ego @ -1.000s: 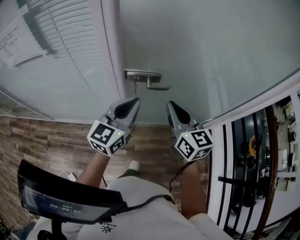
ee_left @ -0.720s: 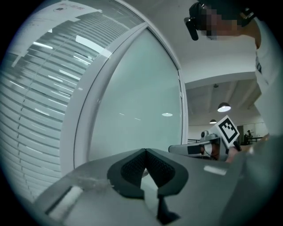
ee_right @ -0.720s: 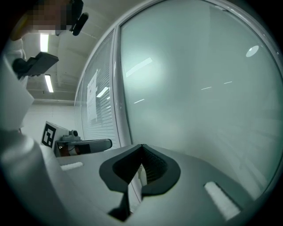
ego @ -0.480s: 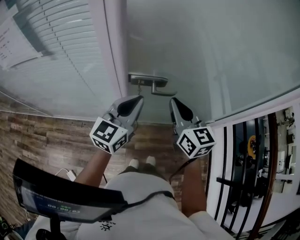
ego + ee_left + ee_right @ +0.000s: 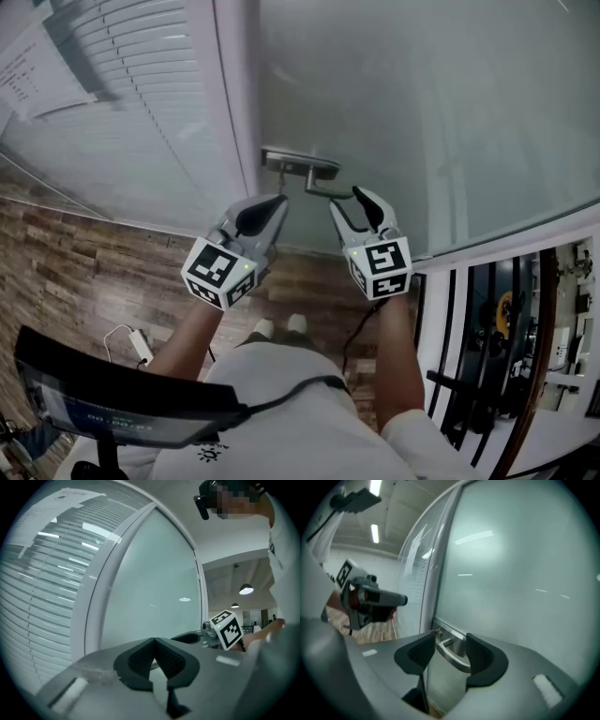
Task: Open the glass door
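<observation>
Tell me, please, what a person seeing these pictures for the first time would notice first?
The frosted glass door fills the top of the head view, its metal lever handle near the pane's left edge. Right below, the jaws of the right gripper have just been opening, and the lever shows in the gap between them, not gripped. The left gripper is beside it, jaws together, empty.

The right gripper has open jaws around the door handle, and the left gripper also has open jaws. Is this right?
No. The left gripper is shut: the left gripper view shows its jaws pressed together, nothing between them. The rest holds: the right gripper has just been opening its jaws, and the door handle stands between them, not gripped.
</observation>
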A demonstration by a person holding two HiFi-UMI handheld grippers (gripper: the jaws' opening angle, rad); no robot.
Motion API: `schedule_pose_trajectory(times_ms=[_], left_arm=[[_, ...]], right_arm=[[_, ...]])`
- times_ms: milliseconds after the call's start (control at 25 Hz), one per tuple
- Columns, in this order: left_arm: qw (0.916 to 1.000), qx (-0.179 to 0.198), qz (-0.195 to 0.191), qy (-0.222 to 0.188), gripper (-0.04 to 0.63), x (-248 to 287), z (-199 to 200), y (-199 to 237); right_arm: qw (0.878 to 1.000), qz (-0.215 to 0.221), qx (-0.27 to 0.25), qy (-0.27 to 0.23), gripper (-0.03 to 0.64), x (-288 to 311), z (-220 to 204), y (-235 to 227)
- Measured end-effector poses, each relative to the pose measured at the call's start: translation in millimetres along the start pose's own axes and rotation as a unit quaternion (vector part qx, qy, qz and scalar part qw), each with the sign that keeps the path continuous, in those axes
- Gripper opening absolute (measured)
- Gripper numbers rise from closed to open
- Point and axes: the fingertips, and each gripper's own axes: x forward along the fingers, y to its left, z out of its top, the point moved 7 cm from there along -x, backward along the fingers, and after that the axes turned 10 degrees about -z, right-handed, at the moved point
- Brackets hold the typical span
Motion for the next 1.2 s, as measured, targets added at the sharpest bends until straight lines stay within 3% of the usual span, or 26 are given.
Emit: schedule_pose_trajectory(times_ms=[80,240,640,800,840,920,1040,1200], left_arm=[[0.9999,-0.001,0.01,0.003,0.003,-0.6,-2.4,-2.0],[0.9992,-0.012,0.036,0.01,0.003,-0.4,-12.5,-5.0],[0.9976,-0.028,0.063,0.005,0.003,-5.0,-19.1,-15.6],[0.9968,-0.028,0.074,0.006,0.003,-10.4,-19.8,-20.2],[0.9967,-0.029,0.075,0.007,0.003,-11.3,-20.7,-21.3],[0.9965,-0.029,0.077,0.011,0.003,-12.4,-22.7,-23.3],[0.9961,-0.029,0.082,0.015,0.003,-14.4,-25.2,-25.7],[0.9958,-0.026,0.086,0.018,0.003,-14.3,-24.3,-27.3]], right_arm=[[0.997,0.012,-0.078,0.023,0.252,11.4,-8.3,3.9],[0.983,0.024,-0.177,0.05,0.272,30.9,-28.8,7.8],[0.962,0.0,-0.267,0.062,0.29,55.8,-57.3,3.2],[0.947,-0.016,-0.311,0.074,0.285,61.2,-67.6,2.5],[0.942,-0.029,-0.325,0.076,0.276,62.6,-68.9,2.6],[0.935,-0.058,-0.342,0.073,0.196,65.2,-70.5,2.7],[0.938,-0.086,-0.331,0.057,0.192,66.6,-73.9,5.2],[0.947,-0.088,-0.302,0.063,0.195,66.5,-74.0,3.0]])
